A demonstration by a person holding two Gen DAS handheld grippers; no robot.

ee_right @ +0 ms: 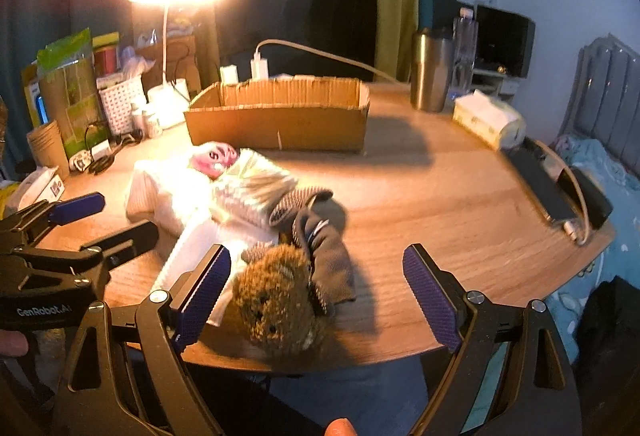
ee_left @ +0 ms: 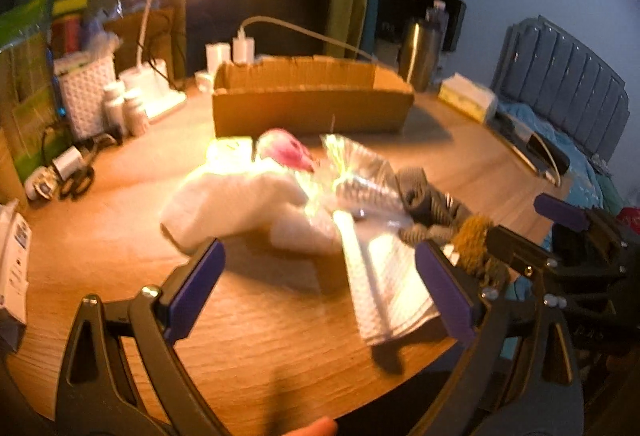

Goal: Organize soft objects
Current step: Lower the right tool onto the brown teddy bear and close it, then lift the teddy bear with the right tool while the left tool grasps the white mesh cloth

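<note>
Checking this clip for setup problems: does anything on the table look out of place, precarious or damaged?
Yes. The brown plush toy sits right at the table's near edge and may overhang it. The soft items lie in a loose heap, none in the cardboard box, whose top rim looks ragged. Nothing looks spilled. Both grippers, left and right, are open.

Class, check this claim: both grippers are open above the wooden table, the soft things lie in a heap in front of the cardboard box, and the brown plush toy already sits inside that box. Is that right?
Not quite. The brown plush toy is not in the cardboard box; the right wrist view shows it at the table's near edge, between the open right gripper's fingers. The left gripper is open too, and the heap lies before the box.
</note>
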